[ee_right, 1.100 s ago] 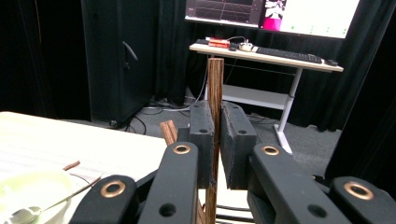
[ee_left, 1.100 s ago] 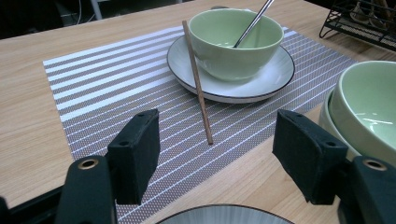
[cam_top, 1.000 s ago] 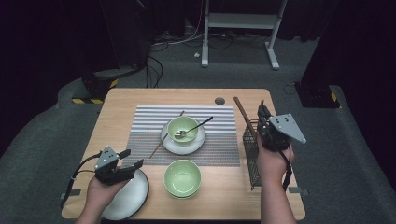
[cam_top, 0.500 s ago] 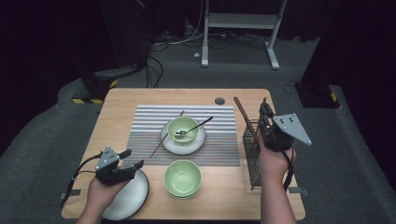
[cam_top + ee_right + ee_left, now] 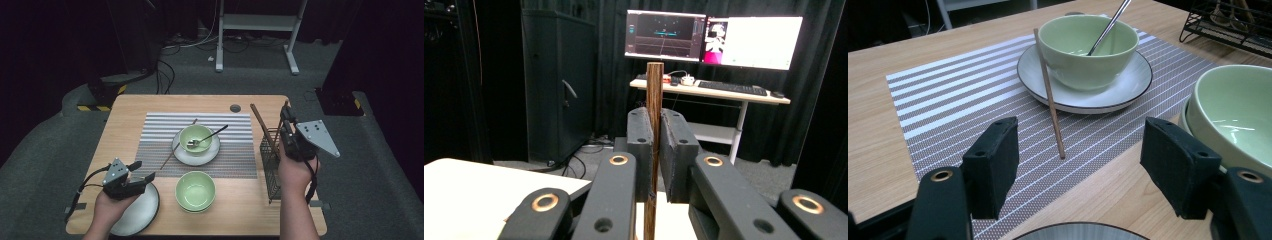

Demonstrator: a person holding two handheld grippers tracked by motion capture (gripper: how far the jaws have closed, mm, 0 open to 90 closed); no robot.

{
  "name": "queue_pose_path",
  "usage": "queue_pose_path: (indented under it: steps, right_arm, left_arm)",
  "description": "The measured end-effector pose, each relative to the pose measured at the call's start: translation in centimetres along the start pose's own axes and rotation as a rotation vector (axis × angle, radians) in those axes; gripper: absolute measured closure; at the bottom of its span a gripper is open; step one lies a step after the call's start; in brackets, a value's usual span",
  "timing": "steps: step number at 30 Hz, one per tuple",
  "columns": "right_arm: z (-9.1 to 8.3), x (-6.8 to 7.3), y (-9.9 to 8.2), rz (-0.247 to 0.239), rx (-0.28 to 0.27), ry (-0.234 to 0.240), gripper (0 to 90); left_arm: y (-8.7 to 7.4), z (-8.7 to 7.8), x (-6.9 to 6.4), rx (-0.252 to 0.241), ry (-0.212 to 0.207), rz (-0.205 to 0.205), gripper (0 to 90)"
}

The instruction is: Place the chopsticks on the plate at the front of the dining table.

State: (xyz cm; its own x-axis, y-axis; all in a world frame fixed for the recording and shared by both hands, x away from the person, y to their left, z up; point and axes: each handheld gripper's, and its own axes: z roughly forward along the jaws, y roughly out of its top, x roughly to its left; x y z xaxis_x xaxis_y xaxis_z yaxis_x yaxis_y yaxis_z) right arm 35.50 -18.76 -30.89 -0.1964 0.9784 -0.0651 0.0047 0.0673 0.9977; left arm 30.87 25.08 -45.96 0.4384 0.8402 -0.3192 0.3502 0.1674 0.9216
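Wooden chopstick (image 5: 654, 95) is pinched upright in the right gripper (image 5: 286, 120), jaws clamped on it above the wire rack (image 5: 270, 165) at the table's right edge, lower end probably inside it, while the left gripper (image 5: 1083, 150) hangs wide open and empty by the grey plate (image 5: 145, 210)
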Motion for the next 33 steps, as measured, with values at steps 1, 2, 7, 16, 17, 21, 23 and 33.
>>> queue_pose_path:
  steps: [1, 2, 7, 16, 17, 21, 23, 33]
  right_arm:
    - [0.0, 0.0, 0.1, -0.002, -0.004, -0.001, 83.7]
    - [-0.1, 0.0, 0.2, -0.003, -0.007, 0.000, 83.7]
    - [-0.2, 0.1, 0.7, -0.004, -0.023, -0.004, 83.7]
    - [-0.5, 0.2, 1.9, -0.018, -0.052, -0.004, 83.7]
    - [-0.6, 0.3, 2.0, -0.019, -0.056, -0.001, 83.8]
    - [-0.7, 0.6, 2.4, -0.023, -0.070, 0.003, 83.7]
    - [-0.8, 0.9, 2.7, -0.024, -0.076, 0.008, 83.7]
    - [-1.3, 2.4, 3.5, -0.032, -0.109, 0.055, 83.7]
  left_arm:
    - [0.0, 0.0, 0.0, -0.002, 0.000, 0.000, 31.8]
    - [0.0, 0.0, -0.1, -0.002, -0.001, 0.000, 31.8]
    - [0.1, -0.1, 0.0, 0.000, -0.002, 0.003, 31.8]
    - [0.2, -0.2, -0.2, -0.012, -0.012, 0.002, 31.4]
    - [0.2, -0.2, -0.2, -0.014, -0.012, 0.002, 31.4]
    - [0.2, -0.2, -0.3, -0.018, -0.015, 0.004, 31.3]
    - [0.2, -0.2, -0.4, -0.015, -0.018, 0.010, 31.4]
    - [0.2, -0.3, -0.5, -0.018, -0.019, 0.017, 31.4]
